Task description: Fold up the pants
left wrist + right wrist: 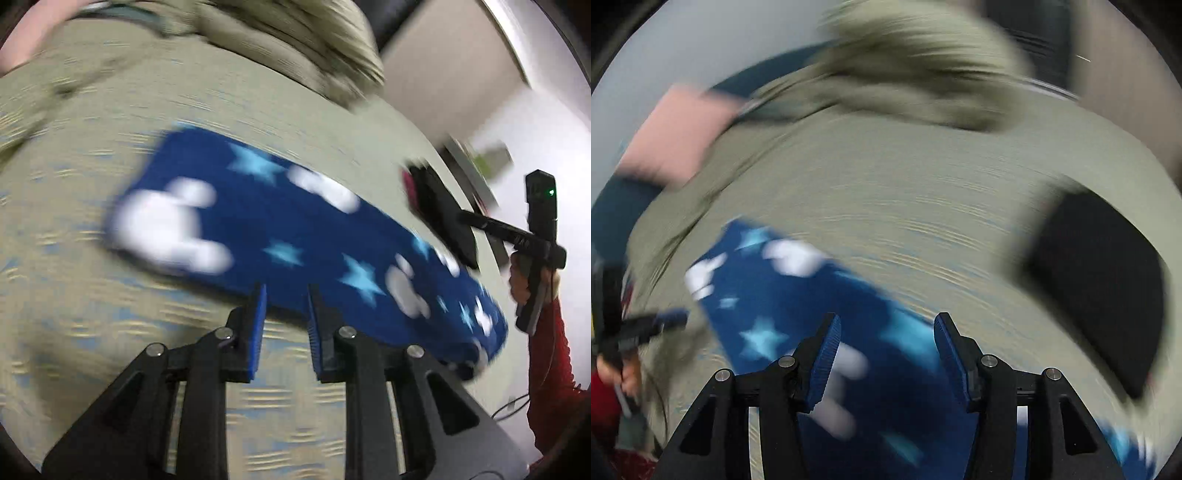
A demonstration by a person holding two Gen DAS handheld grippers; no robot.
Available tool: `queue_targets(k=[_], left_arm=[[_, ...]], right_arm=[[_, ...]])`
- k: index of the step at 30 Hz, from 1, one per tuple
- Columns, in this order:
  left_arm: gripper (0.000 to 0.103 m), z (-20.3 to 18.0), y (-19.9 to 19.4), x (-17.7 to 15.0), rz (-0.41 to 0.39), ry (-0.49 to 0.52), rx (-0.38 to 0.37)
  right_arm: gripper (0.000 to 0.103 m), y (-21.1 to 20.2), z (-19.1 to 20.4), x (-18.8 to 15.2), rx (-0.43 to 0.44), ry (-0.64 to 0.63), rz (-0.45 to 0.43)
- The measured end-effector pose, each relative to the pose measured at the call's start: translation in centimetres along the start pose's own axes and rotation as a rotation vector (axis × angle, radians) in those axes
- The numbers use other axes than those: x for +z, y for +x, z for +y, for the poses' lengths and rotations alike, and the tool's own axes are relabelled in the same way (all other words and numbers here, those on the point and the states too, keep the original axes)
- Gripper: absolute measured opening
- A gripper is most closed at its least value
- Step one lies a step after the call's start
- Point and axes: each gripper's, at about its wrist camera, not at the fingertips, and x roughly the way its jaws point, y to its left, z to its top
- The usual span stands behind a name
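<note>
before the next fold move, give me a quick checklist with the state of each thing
1. Pants lying flat as a long strip on the bed cover: ok.
2. Left gripper open, nothing held: ok, its jaws stand apart at the near edge of the pants.
3. Right gripper open, nothing held: ok, its jaws stand wide apart above the pants.
4. Dark object on the cover apart from the pants: ok.
5. Edges and layers of the pants lined up: cannot tell, both views are blurred.
6. Bunched cover at the far end away from the pants: ok.
</note>
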Motion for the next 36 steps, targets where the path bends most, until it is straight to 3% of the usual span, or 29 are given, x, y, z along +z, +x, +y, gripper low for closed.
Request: queue_targets(k=[3,6,10,13,20,21,22,23,26,28,36], left_arm=[[0.022,3.5,-0.7,0.2,-0.031,-0.077,-0.003],[0.022,5.6,0.5,0.3,-0.035,-0.154,-0.052],[0.022,7.6,1.4,1.4,-0.05,-0.194,-0.082],[0.031,7.9,2.8,2.2,-0.049,-0.204,-0.107],[0.031,7.9,3.7,3.2,-0.093,-0.209,-0.152],[0.031,8.1,3.9,3.2,-0.09,-0.213,-0.142],[0.031,8.2,4.0,3.1,-0.082,-0.221,-0.133],[0.031,8.4,4.0,3.1,-0.075,-0.232,-0.124],[0.031,8.6,3.3,2.8,-0.063,-0.265,-0.119],[0.041,8.5,2.5,2.5,-0.079,-0.254,-0.11],[0.041,7.7,3.7,2.7,-0.046,-0.23,-0.04]], right_arm=[[0.053,6.4,9.1,5.6,0.14,-0.213,0.044],[0.054,11.7,17.3,10.0,0.245,-0.415,0.049],[0.053,17.4,22.0,13.1,0.302,-0.535,0.096],[0.053,19.7,23.1,13.5,0.311,-0.562,0.147],[0.053,22.9,23.6,12.7,0.306,-0.597,0.216],[0.047,23.0,23.5,12.7,0.304,-0.596,0.22],[0.015,23.1,23.4,12.7,0.302,-0.59,0.22],[0.005,23.2,23.4,12.7,0.313,-0.577,0.233],[0.006,22.4,23.2,13.0,0.328,-0.547,0.205],[0.006,21.7,23.1,13.0,0.331,-0.55,0.188],[0.006,20.5,23.2,13.4,0.336,-0.535,0.169]])
